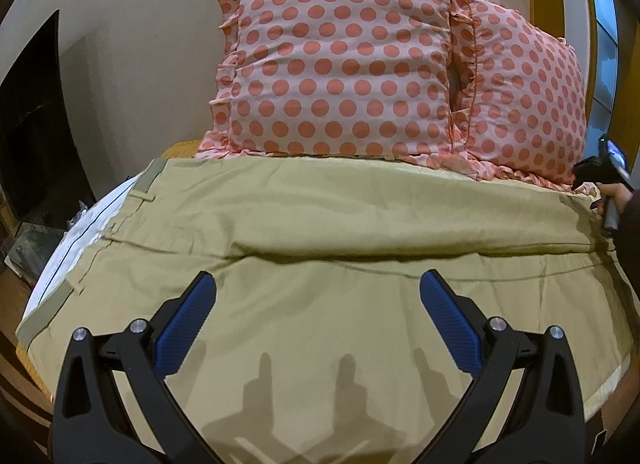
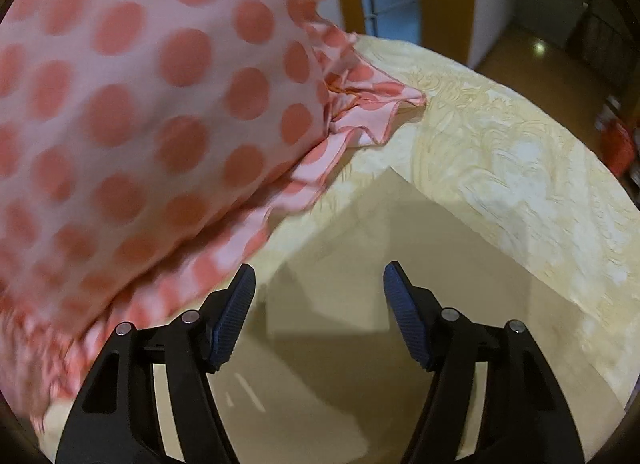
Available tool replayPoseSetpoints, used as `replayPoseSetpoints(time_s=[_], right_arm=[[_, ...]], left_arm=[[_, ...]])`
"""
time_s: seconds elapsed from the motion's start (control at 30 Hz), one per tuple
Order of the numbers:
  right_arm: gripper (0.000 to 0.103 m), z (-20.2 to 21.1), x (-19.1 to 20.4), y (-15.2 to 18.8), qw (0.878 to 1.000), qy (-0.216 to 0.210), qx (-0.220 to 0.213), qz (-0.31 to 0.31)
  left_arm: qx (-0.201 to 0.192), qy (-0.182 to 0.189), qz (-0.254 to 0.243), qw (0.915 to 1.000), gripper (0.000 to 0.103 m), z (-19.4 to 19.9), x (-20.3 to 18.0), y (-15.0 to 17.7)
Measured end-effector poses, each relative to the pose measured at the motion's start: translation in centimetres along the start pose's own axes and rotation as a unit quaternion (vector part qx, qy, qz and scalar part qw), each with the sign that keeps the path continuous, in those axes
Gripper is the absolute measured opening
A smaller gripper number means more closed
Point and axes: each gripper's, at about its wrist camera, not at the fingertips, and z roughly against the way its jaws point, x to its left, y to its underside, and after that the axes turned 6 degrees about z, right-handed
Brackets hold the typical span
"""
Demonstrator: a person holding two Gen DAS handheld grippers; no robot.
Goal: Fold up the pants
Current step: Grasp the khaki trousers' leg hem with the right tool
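Note:
Khaki pants (image 1: 320, 232) lie spread flat across the bed, waistband at the left with white lining showing, legs running right. My left gripper (image 1: 318, 288) hovers open and empty over the near leg around mid-length. My right gripper (image 2: 319, 278) is open and empty above the far hem corner of the pants (image 2: 360, 264), close beside a pillow. In the left wrist view the right gripper (image 1: 600, 175) shows at the far right edge, held in a hand, its jaws hidden.
Two pink polka-dot pillows (image 1: 344, 63) (image 2: 140, 103) stand against the wall behind the pants. The cream patterned bedsheet (image 2: 500, 167) extends right of the hem. The bed's left edge (image 1: 28, 328) drops to a dark floor with clutter.

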Motion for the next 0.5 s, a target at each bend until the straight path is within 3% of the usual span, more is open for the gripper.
replayPoseSetpoints(time_s=[0.07, 0.1, 0.13, 0.2, 0.27, 0.3, 0.4, 0.5], right_arm=[[0.069, -1.3, 0.3, -0.8, 1.0, 0.028, 0.004, 0.002], [0.066, -2.0, 1.1, -1.1, 0.997, 0.071, -0.002, 0.026], [0.062, -2.3, 1.5, -1.2, 0.995, 0.087, -0.01, 0.042], [0.038, -2.4, 1.5, -1.0, 0.995, 0.072, -0.027, 0.057], [0.02, -2.1, 0.3, -0.5, 0.996, 0.063, -0.043, 0.053], [0.012, -2.0, -0.5, -0.3, 0.996, 0.048, -0.051, 0.051], [0.004, -1.7, -3.9, 0.1, 0.997, -0.042, -0.06, 0.005], [0.004, 2.1, -8.5, 2.0, 0.979, -0.166, -0.103, -0.055]], left_arm=[[0.003, -0.001, -0.002, 1.0, 0.101, -0.8, -0.1, -0.3], [0.004, -0.001, -0.002, 1.0, 0.101, -1.0, -0.1, -0.3], [0.007, -0.002, -0.002, 1.0, 0.101, -1.3, -0.1, -0.4], [0.012, -0.005, 0.001, 0.9999, 0.101, -1.8, 0.0, -0.3], [0.012, -0.002, 0.007, 0.9999, 0.101, -1.9, 0.3, -0.3], [0.011, 0.0, 0.009, 0.9999, 0.101, -1.8, 0.4, -0.2], [0.006, 0.0, 0.014, 0.9999, 0.101, -1.5, 0.8, -0.1], [0.001, -0.002, 0.024, 0.9997, 0.101, -0.5, 1.6, 0.0]])
